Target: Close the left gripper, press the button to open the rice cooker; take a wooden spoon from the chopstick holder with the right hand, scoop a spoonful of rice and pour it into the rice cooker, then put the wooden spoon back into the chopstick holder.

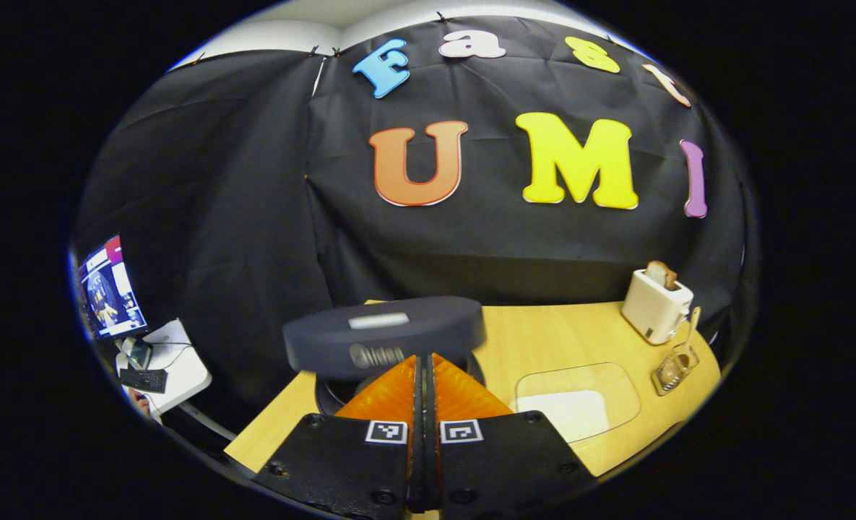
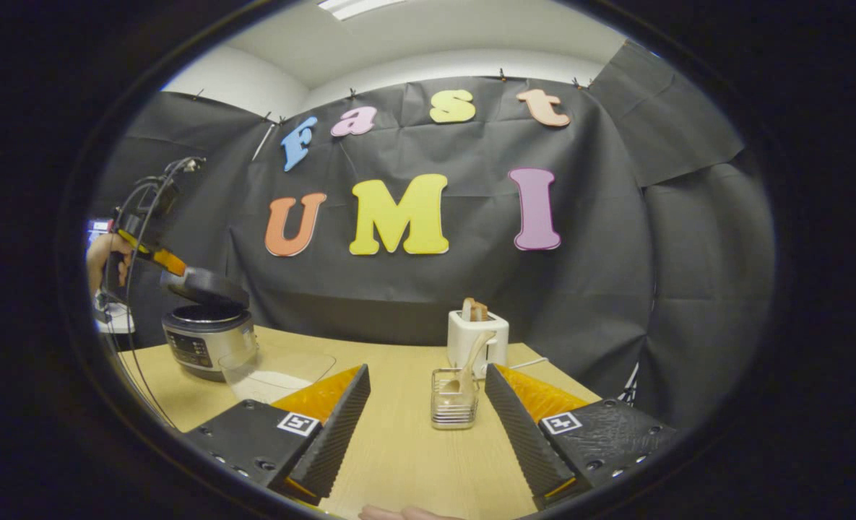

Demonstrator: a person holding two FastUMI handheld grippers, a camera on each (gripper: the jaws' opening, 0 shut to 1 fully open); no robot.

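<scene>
1. Fingers of the left hand-held gripper (image 1: 423, 375) met, empty, at the cooker's (image 2: 207, 336) raised lid (image 1: 384, 334).
2. Right hand-held gripper (image 2: 428, 404) gaped before the holder (image 2: 454, 406) with the spoon (image 2: 467, 365), on the surface (image 2: 399, 448).

We list: left gripper (image 1: 425, 375), fingers pressed together, before the rice cooker's raised lid (image 1: 384, 334); clear rice container (image 1: 576, 401), toaster (image 1: 656, 305), chopstick holder (image 1: 675, 367) on table (image 1: 536, 336).

left gripper (image 1: 423, 375) jaws closed, right gripper (image 2: 428, 404) jaws apart.

Black gripper bodies (image 2: 428, 426) — square markers, screws
</scene>
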